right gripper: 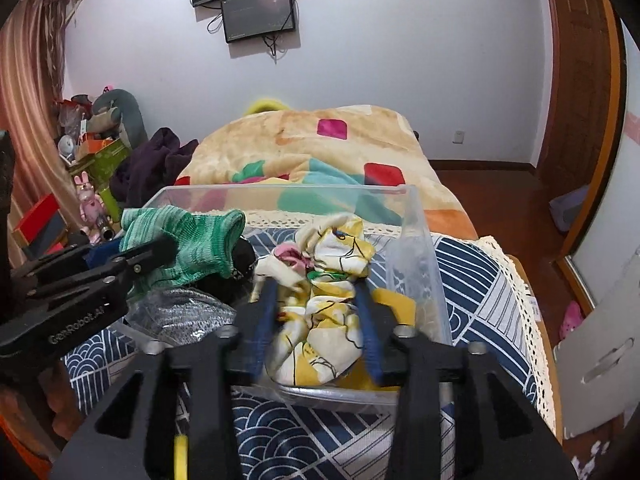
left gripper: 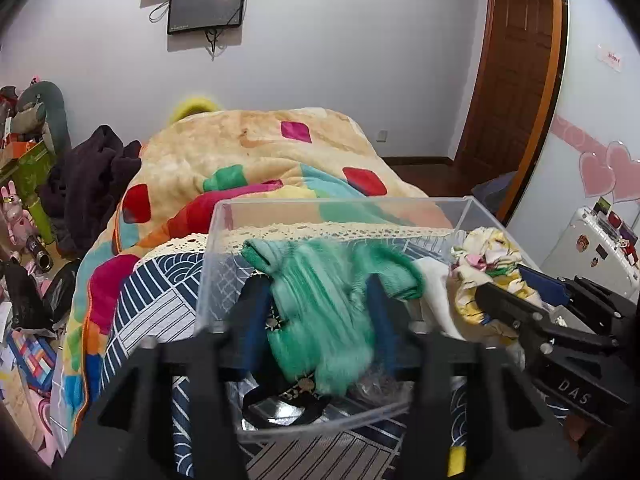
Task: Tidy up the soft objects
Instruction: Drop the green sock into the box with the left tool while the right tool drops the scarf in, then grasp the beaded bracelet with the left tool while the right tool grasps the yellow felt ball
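Socks fill both of my views. My left hand-held gripper (left gripper: 320,300) grips a green sock (left gripper: 320,320) between its blue pads (left gripper: 380,316), jaws narrowed onto the knit; the sock bunches up ahead of the fingertips and hangs down between them. From the right wrist view the same left hand-held gripper (right gripper: 160,252) comes in from the left side, its fingertips buried in the green sock (right gripper: 188,240).

My right hand-held gripper (right gripper: 316,312) clamps a yellow-and-white patterned sock (right gripper: 324,312), jaws drawn in against the crumpled fabric, which rises above the fingertips and sags below them. In the left wrist view that right hand-held gripper (left gripper: 508,288) enters from the right, with the patterned sock (left gripper: 484,264) bundled at its tips.

Both socks sit over a clear plastic bin (left gripper: 340,208), directly ahead of and beneath the two grippers. Under the green sock, inside the bin, I see a black item with small gold marks (left gripper: 288,396). Below the left hand-held gripper in the right wrist view lies a grey speckled piece (right gripper: 184,316), and beside my right pad there is a plain yellow fabric (right gripper: 396,304) in the bin.

The bin rests on a bed with a blue-and-white patterned cover (right gripper: 472,280) edged in lace. Beyond the bin, farther ahead, a colourful blanket (left gripper: 256,152) is heaped on the bed.
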{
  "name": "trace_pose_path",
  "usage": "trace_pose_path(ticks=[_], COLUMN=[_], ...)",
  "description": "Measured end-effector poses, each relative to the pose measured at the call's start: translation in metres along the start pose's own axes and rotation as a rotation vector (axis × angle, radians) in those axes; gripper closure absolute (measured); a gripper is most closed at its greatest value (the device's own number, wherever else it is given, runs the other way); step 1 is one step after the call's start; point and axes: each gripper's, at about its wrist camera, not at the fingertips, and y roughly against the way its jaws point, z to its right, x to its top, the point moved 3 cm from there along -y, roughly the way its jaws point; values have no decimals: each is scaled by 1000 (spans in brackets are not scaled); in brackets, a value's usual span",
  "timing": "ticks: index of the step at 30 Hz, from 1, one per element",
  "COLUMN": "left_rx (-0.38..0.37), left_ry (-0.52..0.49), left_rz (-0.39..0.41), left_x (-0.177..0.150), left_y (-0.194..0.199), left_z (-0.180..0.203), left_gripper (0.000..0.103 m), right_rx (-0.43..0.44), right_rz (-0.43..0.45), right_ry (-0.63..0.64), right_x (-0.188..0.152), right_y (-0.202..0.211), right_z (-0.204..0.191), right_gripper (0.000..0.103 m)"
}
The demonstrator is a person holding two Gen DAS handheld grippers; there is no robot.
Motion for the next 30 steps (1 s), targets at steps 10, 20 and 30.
trace_pose_path(ticks=[10,20,30], left_rx=[-18,0,-12], left_ry=[3,-31,-64], left_rz=[89,157,-8], left_x=[3,-20,-83], left_y=[49,105,99], left_z=[-3,-6,-10], left_gripper=[31,1,1], right_rx=[-36,13,91], right_rz=[85,168,43], right_ry=[40,80,107], right_x=[3,-5,-42], right_y=[33,69,42], right_z=[0,-18,-38], right_gripper=[40,23,23])
